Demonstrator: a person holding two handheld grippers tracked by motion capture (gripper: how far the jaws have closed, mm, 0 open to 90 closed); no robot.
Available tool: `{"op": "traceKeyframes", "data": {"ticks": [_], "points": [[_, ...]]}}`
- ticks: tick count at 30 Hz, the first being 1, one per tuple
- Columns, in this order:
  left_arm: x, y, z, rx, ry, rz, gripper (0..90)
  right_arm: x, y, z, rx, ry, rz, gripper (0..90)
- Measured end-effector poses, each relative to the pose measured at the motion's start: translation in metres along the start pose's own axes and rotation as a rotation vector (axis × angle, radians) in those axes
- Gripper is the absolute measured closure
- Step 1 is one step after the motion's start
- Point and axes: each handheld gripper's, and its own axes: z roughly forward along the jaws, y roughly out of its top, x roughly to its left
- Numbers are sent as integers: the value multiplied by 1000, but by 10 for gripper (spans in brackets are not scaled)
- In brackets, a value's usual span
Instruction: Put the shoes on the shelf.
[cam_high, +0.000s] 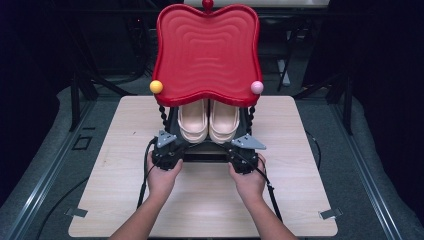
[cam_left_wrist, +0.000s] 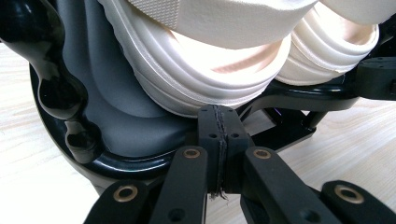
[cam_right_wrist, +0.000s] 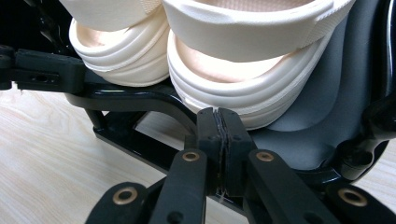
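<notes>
My left tool (cam_high: 167, 150) and right tool (cam_high: 245, 152) are both black, each topped by a grey three-cornered plate and trailing a black cable back past my bare forearms (no sleeves reach the wrists). Up close, the left tool (cam_left_wrist: 218, 122) has two matte black jaws pressed flat together along a rough seam, carried on linkage bars with brass-ringed pivots and small dark screw holes. My right tool (cam_right_wrist: 218, 123) looks the same.

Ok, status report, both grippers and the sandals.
Left gripper shut, right gripper shut, both at the rack's front edge. Sandals sit side by side under the red tray. Nothing in the way.
</notes>
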Motion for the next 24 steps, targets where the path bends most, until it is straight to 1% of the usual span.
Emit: {"op": "traceKeyframes", "data": {"ticks": [4,5,6,7,8,9,11,15,16,17,23,24], "points": [[0,-1,-1,-12,4,0,896,0,-1,-2,3,7,-1,856],[0,0,-2,-15,2,-2,894,0,-1,-4,21,10,-6,853],[-1,0,-3,-13,1,-1,894,0,-2,-4,-3,7,-4,852],[-1,0,-4,-15,0,2,894,0,-2,-5,-5,9,-4,849],[-1,0,-4,-15,-1,3,893,0,-2,-7,17,13,-8,847],[-1,0,-5,-14,-2,4,892,0,-3,-6,-5,10,-9,844],[0,0,-5,-16,0,3,890,-1,-3,-8,-11,11,-5,839],[1,-2,-8,-15,5,7,885,-1,-3,-11,-5,14,-5,833],[1,-2,-8,-18,5,5,885,-2,-2,-13,4,17,-5,831],[2,-2,-9,-20,6,4,885,-1,-3,-12,-7,16,-3,830],[3,-4,-15,-31,5,2,871,-3,-3,-17,-6,23,-7,812],[4,-5,-17,-25,4,3,866,-3,-4,-19,-6,19,-7,809]]}}
